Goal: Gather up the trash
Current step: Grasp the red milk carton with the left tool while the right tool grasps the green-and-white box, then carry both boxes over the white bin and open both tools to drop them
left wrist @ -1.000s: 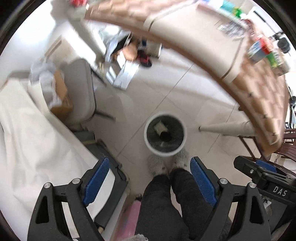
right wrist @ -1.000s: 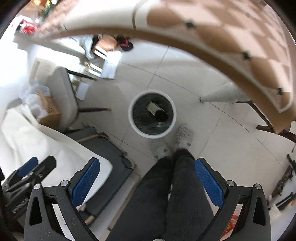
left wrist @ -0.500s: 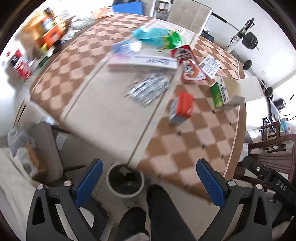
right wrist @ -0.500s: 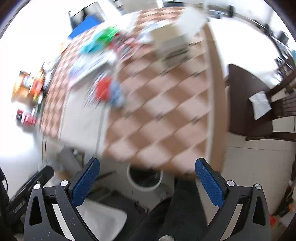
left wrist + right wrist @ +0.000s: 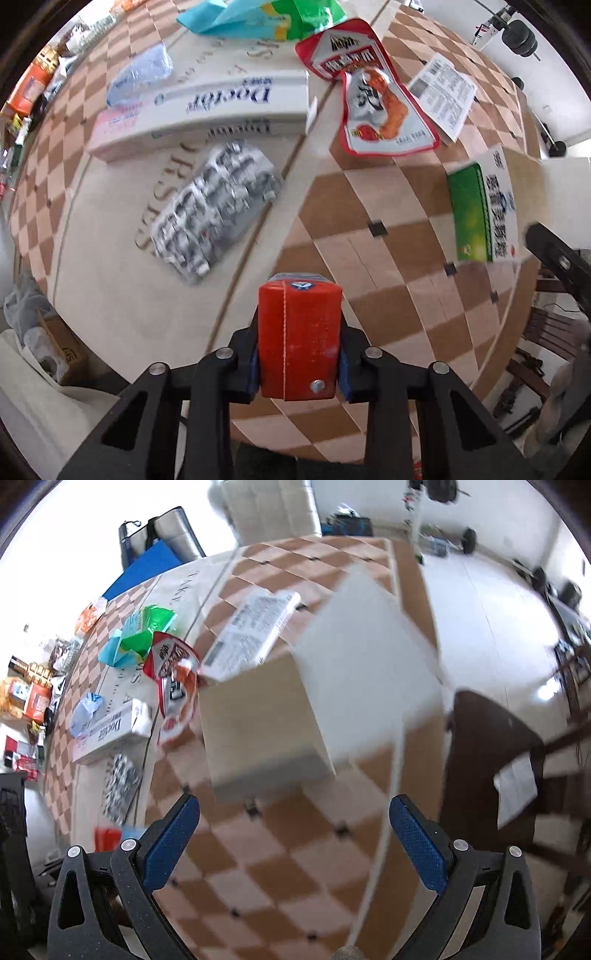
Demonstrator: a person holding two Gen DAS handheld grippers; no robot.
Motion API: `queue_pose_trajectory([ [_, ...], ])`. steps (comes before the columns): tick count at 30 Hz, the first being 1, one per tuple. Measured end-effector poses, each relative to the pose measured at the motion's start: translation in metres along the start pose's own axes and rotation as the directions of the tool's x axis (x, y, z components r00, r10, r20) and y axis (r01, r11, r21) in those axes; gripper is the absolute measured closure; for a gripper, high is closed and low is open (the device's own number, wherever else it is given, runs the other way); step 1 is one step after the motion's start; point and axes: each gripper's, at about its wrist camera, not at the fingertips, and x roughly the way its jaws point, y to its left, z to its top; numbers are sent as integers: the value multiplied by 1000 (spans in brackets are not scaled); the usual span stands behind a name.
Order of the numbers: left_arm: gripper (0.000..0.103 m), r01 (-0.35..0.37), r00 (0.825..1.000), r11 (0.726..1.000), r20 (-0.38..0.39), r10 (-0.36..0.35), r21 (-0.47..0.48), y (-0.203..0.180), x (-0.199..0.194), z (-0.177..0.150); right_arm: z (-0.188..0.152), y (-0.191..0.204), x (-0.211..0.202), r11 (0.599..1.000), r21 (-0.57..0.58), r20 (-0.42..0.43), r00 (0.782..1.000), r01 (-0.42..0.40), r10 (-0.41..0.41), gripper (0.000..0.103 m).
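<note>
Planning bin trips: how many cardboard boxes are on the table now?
4, perhaps more hidden: red box in the left gripper, long white box behind, green-white box right, big beige box before the right gripper.

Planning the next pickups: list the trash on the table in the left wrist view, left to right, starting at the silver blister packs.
Silver blister packs → red carton held in the left claw → red snack pouch → printed leaflet → green and white box.

A brown-and-cream checkered desk (image 5: 303, 849) fills the room; pale tiled floor (image 5: 491, 627) spreads beyond it; a dark wooden chair (image 5: 491, 760) stands beside the desk; white walls (image 5: 369, 494) behind.
</note>
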Motion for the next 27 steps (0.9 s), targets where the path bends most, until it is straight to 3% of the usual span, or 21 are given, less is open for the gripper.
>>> queue_pose_trajectory([
  [7, 76, -52, 998, 999, 28, 52, -15, 3, -5, 5, 23, 17, 46, 996, -51, -42, 996, 71, -73, 0],
  [11, 76, -86, 994, 996, 64, 87, -22, 13, -17, 1, 23, 20, 46, 998, -42, -40, 998, 47, -49, 21],
  [16, 76, -110, 985, 994, 133, 112, -22, 21, -47, -14, 11, 33, 36, 996, -73, -35, 998, 52, -55, 26],
  [22, 76, -131, 957, 991, 263, 125, 4, 38, -85, -49, -29, 44, -5, 999, -51, -13, 1000, 8, -9, 26],
  [27, 76, -120, 935, 993, 338, 109, 12, 69, -118, -108, -88, 67, -52, 997, -54, 6, 999, -53, 53, 26],
])
